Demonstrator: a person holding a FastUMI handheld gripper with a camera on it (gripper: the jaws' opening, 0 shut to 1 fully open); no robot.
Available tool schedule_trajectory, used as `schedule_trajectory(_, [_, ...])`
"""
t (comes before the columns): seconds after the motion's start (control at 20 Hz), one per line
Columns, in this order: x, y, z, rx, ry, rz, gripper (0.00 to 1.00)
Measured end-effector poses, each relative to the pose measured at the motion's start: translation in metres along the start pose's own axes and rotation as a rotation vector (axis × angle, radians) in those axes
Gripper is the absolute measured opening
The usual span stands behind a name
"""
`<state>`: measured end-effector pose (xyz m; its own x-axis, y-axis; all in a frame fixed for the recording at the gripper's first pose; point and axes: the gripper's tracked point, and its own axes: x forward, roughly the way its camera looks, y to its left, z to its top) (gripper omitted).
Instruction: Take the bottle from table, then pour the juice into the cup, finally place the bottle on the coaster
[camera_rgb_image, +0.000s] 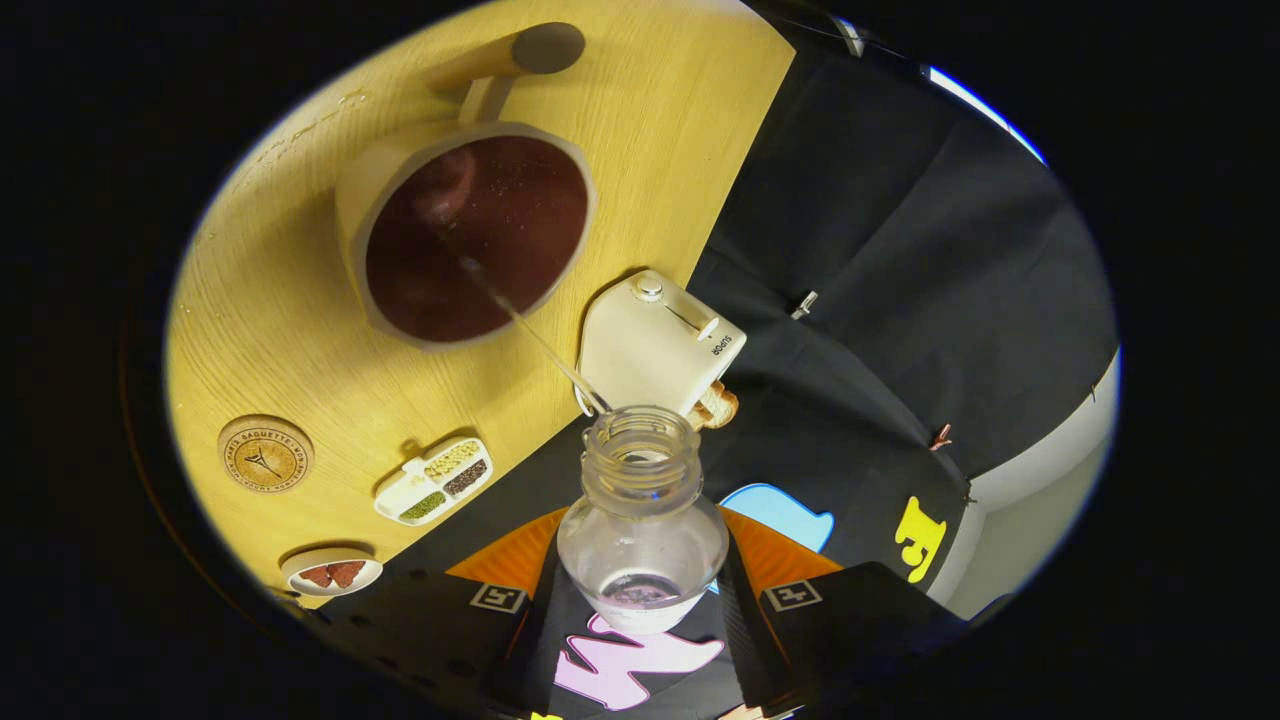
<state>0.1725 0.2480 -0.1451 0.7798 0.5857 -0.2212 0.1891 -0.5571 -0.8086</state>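
My fingers (640, 610) are clenched on the bottle (642, 530), one pressing each side of its clear body, with a small square marker on each finger. The bottle is tipped forward with its open, threaded mouth pointing away from me, and it is nearly drained: only a little dark liquid pools in the rounded base between the fingers. From the mouth a thin stream of juice (535, 330) runs out and down to the cup (470, 235), which stands on the wooden tabletop (280, 330) beyond and to the left of the fingers. The cup is pale, with a handle on its far side, and it holds dark reddish-brown juice almost up to its rim; the stream meets the surface near the middle. Just beyond the bottle's mouth, at the tabletop's edge, stands a white toaster (655, 345) with a slice of bread (718, 407) showing at its near end. To the left of the fingers, on the tabletop, lies a white divided dish (435, 480) with three compartments holding pale, dark and green grains. Farther left lies the round cork coaster (265, 453), bare, well apart from the bottle. Nearer me than the coaster sits a small round plate (333, 573) with a butterfly picture. The booth's black cloth wall (900, 260) hangs beyond the tabletop's edge.
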Motion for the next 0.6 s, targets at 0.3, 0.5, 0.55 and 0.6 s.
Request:
schedule_trajectory(0.3, [-0.0012,0.0030,-0.0018,0.016,0.010,0.013,0.71])
schedule_trajectory(0.5, [-0.0033,0.0039,-0.0013,0.076,0.031,0.029,0.71])
schedule_trajectory(0.55, [-0.0056,0.0040,-0.0023,0.095,0.044,0.035,0.71])
schedule_trajectory(0.6, [-0.0081,0.0022,-0.0026,0.116,0.052,0.038,0.71])
